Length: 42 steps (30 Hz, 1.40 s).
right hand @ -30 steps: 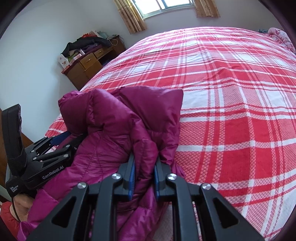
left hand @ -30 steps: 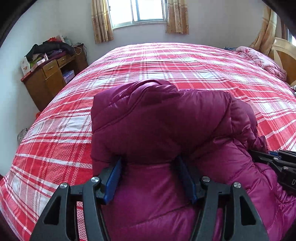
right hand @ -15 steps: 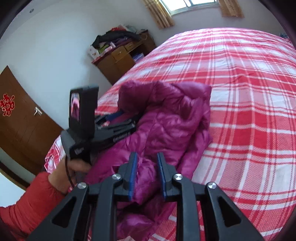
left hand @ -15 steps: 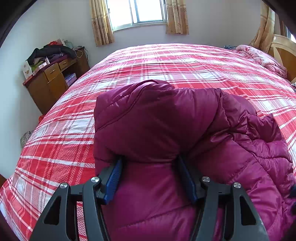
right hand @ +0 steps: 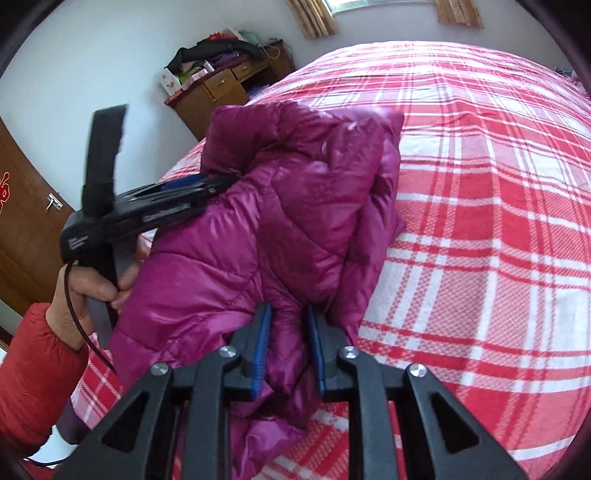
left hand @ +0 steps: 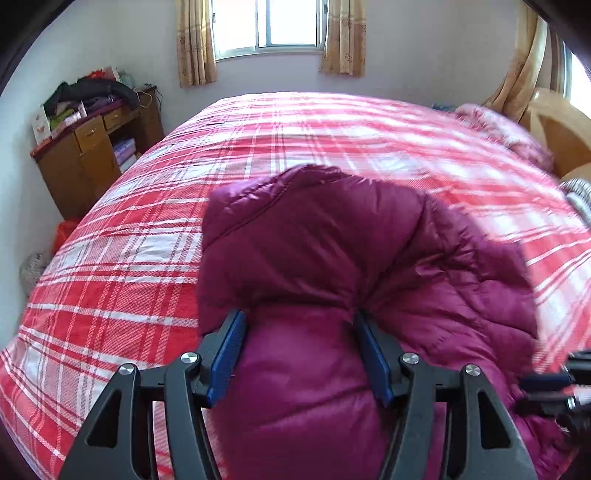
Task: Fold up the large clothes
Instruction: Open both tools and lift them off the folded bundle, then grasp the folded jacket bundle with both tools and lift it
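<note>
A magenta puffer jacket [left hand: 332,266] is bunched and held up over the red plaid bed [left hand: 147,258]. My left gripper [left hand: 299,325] is shut on a thick fold of the jacket, its blue pads pressed into both sides. My right gripper [right hand: 288,314] is shut on another fold of the jacket [right hand: 288,206] near its lower edge. In the right wrist view the left gripper [right hand: 155,210] shows at the left, gripped by a hand in a red sleeve. In the left wrist view the right gripper [left hand: 554,387] shows blurred at the right edge.
A wooden dresser [left hand: 92,155] piled with clothes stands left of the bed against the wall. A pink quilt [left hand: 506,133] and wooden headboard [left hand: 557,129] are at the far right. A brown door [right hand: 22,221] is at the left. A window [left hand: 269,26] is behind the bed.
Both grippers have lifted the jacket higher off the bed. My right gripper rose and swung left, bringing the left gripper and hand into its view.
</note>
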Each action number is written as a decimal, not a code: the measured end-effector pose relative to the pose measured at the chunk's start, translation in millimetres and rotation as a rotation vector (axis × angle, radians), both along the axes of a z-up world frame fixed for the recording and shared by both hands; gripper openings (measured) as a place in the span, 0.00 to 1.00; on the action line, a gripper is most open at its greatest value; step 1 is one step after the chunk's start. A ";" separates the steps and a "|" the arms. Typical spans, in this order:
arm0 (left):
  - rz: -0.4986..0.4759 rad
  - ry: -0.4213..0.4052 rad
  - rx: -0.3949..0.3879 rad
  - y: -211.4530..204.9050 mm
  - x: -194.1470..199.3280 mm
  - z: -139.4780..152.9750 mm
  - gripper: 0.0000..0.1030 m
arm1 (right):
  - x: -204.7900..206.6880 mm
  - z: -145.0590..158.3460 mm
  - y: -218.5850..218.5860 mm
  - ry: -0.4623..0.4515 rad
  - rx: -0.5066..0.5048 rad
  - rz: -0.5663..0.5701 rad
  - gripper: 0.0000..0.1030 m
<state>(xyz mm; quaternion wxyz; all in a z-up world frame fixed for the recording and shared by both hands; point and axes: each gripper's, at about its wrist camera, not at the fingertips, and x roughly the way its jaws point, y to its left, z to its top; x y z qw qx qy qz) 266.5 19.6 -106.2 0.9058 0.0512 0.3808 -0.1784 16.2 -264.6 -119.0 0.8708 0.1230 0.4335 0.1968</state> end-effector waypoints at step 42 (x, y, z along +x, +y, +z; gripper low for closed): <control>0.142 0.032 -0.176 48.6 -4.3 7.9 0.68 | 62.0 24.5 -34.2 -0.120 0.127 -0.190 0.88</control>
